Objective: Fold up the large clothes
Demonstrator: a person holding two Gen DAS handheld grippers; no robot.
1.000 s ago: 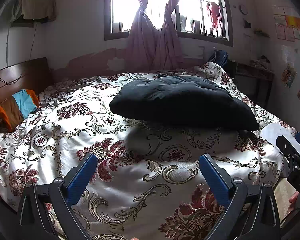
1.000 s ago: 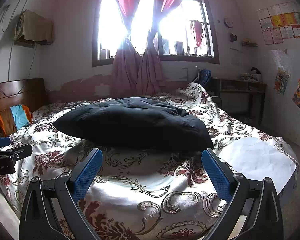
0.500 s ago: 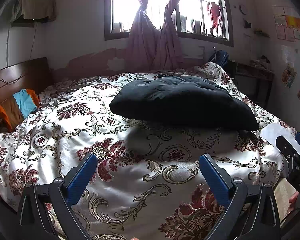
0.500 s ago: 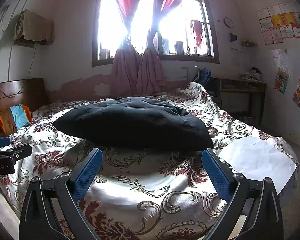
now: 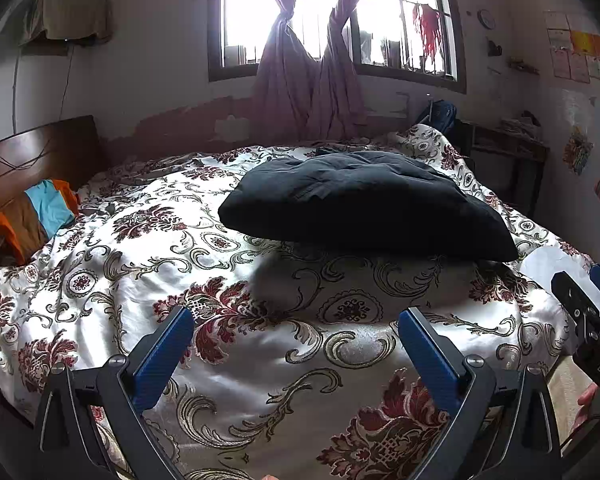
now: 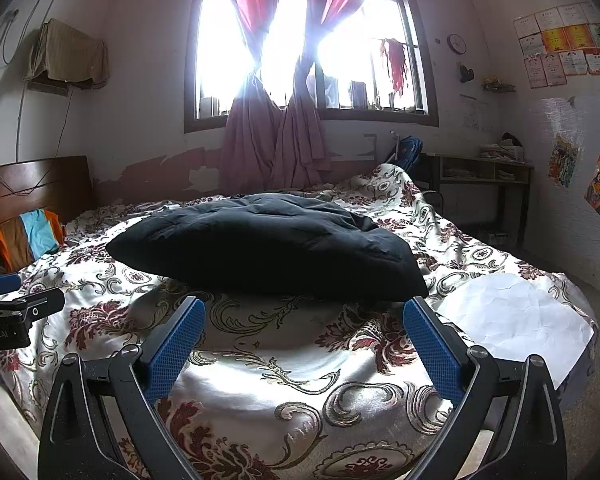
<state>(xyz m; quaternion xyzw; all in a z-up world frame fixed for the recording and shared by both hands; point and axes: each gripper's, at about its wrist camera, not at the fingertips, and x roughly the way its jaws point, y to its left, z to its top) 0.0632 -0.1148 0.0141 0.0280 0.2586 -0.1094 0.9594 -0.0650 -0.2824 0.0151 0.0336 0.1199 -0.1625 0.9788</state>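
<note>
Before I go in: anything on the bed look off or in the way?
Nothing damaged or spilled. The dark garment already lies as a puffy bundle mid-bed, not spread flat. A crumpled white sheet hangs over the bed's near right corner, beside it. Both the left gripper and the right gripper are open and empty.

Daylight floods through the window (image 6: 308, 52), blown out white, with glare on the curtains (image 6: 276, 136). The room stays dim; fisheye bending and dark vignetting mark the edges.
</note>
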